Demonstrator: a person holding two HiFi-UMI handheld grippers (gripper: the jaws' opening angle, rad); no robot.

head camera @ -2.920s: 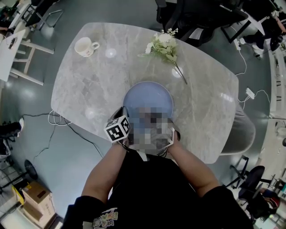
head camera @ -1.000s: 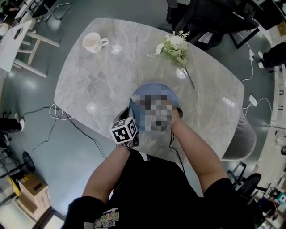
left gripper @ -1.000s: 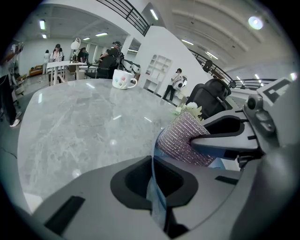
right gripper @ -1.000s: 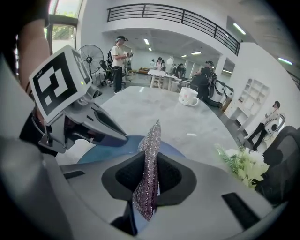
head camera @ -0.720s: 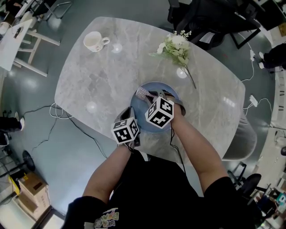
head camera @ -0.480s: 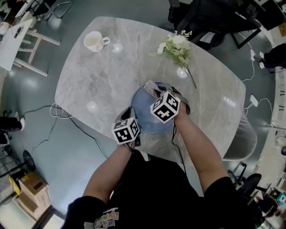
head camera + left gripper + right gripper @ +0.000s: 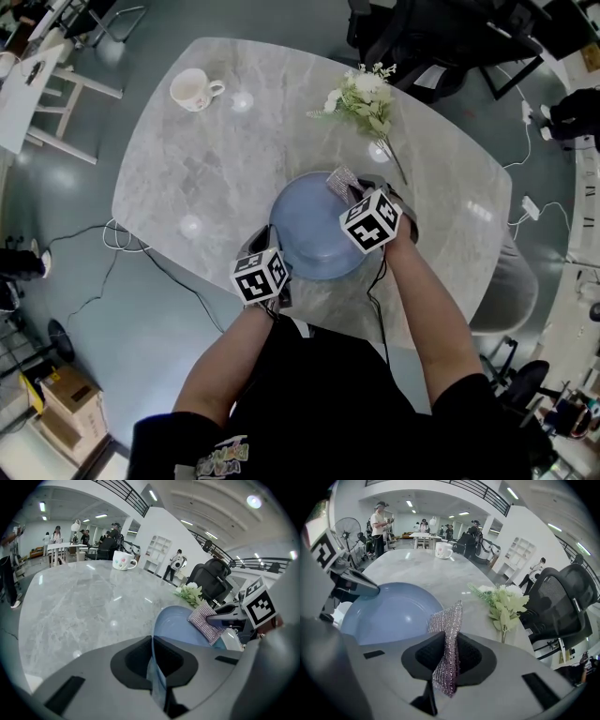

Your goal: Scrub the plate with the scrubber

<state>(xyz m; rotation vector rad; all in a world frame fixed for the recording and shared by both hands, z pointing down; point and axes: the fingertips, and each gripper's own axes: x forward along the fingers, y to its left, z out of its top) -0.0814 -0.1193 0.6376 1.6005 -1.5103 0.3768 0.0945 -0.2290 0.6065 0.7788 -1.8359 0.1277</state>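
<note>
A blue plate (image 7: 309, 234) rests on the grey marble table (image 7: 187, 178), close to the near edge. My left gripper (image 7: 273, 255) is shut on the plate's near left rim; in the left gripper view the rim (image 7: 159, 620) runs straight into the closed left gripper (image 7: 153, 665). My right gripper (image 7: 352, 192) is shut on a silvery purple mesh scrubber (image 7: 340, 181), which hangs over the plate's far right rim. In the right gripper view the folded scrubber (image 7: 447, 630) sticks out of the right gripper (image 7: 449, 656), beside the plate (image 7: 393, 613).
A white mug (image 7: 190, 90) stands at the table's far left. A bunch of white flowers (image 7: 361, 98) lies just beyond the plate, close to the scrubber. Office chairs and floor cables ring the table. The table's near edge runs just below the plate.
My right gripper has carried the scrubber from the plate's far left part rightward to its far right rim, rolling as it went. The left gripper and plate have stayed put.
</note>
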